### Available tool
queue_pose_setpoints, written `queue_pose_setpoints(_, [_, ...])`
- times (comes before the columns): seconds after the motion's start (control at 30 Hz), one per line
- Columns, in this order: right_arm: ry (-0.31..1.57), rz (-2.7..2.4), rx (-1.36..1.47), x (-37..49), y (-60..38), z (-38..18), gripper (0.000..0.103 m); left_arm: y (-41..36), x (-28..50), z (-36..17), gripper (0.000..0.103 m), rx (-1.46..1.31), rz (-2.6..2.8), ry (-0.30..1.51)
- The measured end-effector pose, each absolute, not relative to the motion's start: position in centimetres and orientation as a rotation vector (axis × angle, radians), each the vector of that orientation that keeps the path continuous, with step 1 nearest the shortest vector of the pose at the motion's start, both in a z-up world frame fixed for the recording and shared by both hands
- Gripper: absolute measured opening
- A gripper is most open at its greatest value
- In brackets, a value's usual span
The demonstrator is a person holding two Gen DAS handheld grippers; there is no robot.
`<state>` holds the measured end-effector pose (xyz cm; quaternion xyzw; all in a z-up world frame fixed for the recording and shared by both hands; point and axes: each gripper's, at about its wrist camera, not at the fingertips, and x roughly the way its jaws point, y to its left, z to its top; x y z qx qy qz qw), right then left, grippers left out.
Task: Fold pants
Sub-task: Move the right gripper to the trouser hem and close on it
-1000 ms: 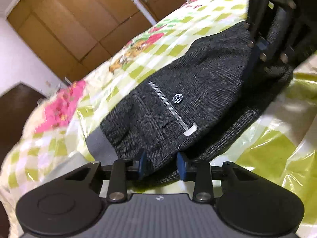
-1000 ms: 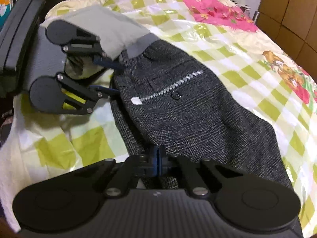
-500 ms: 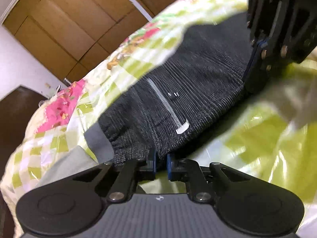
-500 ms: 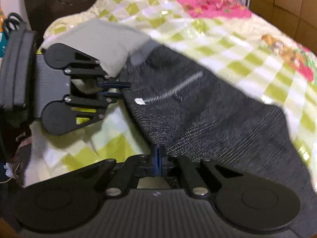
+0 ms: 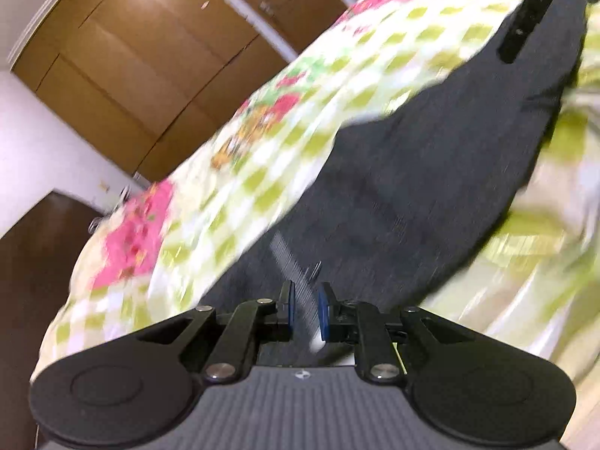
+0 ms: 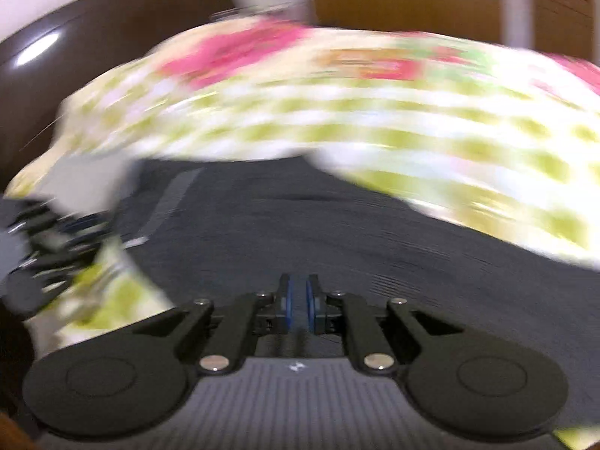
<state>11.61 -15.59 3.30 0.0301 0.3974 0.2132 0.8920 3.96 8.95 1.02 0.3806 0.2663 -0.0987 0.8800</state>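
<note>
Lying across the checked bedspread, the dark pants seem pinched through the blur by both the left gripper and the right gripper, whose jaws have just been parting slightly.

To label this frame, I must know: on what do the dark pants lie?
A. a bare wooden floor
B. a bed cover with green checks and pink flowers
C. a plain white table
B: the dark pants lie on the green-checked, pink-flowered bed cover.
</note>
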Motion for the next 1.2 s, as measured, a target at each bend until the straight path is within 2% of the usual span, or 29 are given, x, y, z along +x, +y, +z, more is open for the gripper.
queue_pose_setpoints(0.23, [0.771, -0.083, 0.314, 6.7, -34.8, 3.4, 0.017, -3.2, 6.5, 1.5, 0.031, 0.653, -0.507, 0.516])
queue_pose_setpoints(0.33, [0.745, -0.250, 0.412, 4.5, -40.7, 2.6, 0.024, -8.9, 7.1, 1.0, 0.031, 0.633, -0.635, 0.507])
queue_pose_setpoints(0.47, [0.738, -0.317, 0.719, 3.4, -47.1, -0.3, 0.027, -14.8, 7.4, 0.1, 0.031, 0.685, -0.763, 0.488])
queue_pose_setpoints(0.63, [0.664, -0.317, 0.933, 4.5, -51.1, -2.9, 0.029, -18.4, 8.1, -0.3, 0.031, 0.705, -0.826, 0.500])
queue_pose_setpoints(0.9, [0.552, -0.294, 0.936, 5.3, -52.0, -3.3, 0.031, -21.3, 8.8, -1.4, 0.032, 0.703, -0.863, 0.514])
queue_pose_setpoints(0.97, [0.566, -0.284, 0.903, 6.8, -51.6, -3.6, 0.036, -21.6, 9.0, -1.8, 0.032, 0.708, -0.866, 0.526])
queue_pose_setpoints(1.03, [0.575, -0.278, 0.924, 7.9, -51.6, -4.1, 0.036, -21.9, 9.1, -2.0, 0.032, 0.715, -0.863, 0.529])
queue_pose_setpoints(1.13, [0.556, -0.232, 0.973, 9.2, -51.7, -4.5, 0.036, -21.9, 9.1, -1.9, 0.033, 0.705, -0.860, 0.539])
queue_pose_setpoints(1.2, [0.592, -0.242, 1.033, 10.2, -52.0, -5.4, 0.011, -22.0, 9.3, -1.9, 0.034, 0.711, -0.850, 0.541])
